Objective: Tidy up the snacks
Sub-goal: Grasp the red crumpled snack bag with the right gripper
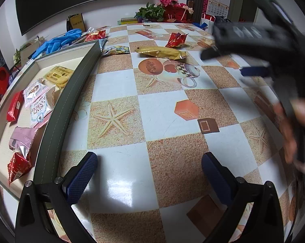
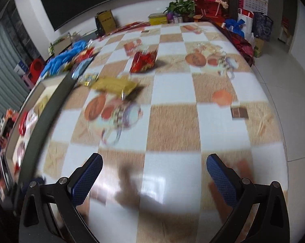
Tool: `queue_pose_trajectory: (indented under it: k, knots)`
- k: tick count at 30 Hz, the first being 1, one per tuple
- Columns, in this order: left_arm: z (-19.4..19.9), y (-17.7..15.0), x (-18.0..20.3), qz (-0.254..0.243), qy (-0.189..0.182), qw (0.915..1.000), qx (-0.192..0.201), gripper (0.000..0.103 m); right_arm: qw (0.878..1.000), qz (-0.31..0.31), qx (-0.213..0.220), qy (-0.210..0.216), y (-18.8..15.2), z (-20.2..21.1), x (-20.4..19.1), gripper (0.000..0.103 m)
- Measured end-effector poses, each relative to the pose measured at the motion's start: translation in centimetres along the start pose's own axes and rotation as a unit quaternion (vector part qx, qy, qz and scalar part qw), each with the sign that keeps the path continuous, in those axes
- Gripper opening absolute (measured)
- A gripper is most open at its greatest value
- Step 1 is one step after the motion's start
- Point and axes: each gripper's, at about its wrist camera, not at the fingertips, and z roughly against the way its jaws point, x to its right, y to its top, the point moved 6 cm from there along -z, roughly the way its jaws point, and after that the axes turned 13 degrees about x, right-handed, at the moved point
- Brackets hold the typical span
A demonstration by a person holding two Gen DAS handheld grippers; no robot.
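1. both pairs of blue-padded fingers sit closest to my cameras, spread wide and holding nothing: left gripper low over the table, right gripper the same, its view blurred.
2. loose snacks lie far ahead: gold packet, red packet, and a patterned packet near the tray's corner.
3. tray on my left already holds several packets.
4. i judge the gold packet next; i'd approach low, straddle its narrow width, pinch mid-body, then lift clear over the tray's wall.
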Motion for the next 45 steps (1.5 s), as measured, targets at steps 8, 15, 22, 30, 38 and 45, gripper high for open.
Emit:
queue_pose_trajectory:
  k: [8,15,22,30,38,45]
  knots:
    - [0.2,0.1,-0.2,0.008,-0.008,0.9999,0.003,0.103,0.996,-0.041,-0.008,-0.075,6.5,-7.3,-0.2,0.103]
    - [0.2,0.1,-0.3,0.013,-0.012,0.9998,0.005,0.103,0.993,0.097,-0.055,-0.044,4.8,-9.2,-3.8,0.103]
    - [0.2,0.1,-0.3,0.010,-0.009,0.9999,0.004,0.103,0.993,0.110,-0.011,0.033,4.5,-3.2,-4.0,0.103]
    - [0.2,0.1,-0.3,0.010,-0.009,0.9999,0.004,0.103,0.999,-0.032,0.013,0.001,8.1,-9.2,-2.7,0.082]
    - [0.2,0.4,-0.6,0.025,-0.018,0.9995,0.009,0.103,0.998,0.062,0.016,-0.014,6.8,-8.3,-3.0,0.038]
    - [-0.8,1.5,-0.3,0.009,0.007,0.9999,-0.006,0.103,0.993,0.114,0.009,-0.014,-0.6,-0.6,0.3,0.039]
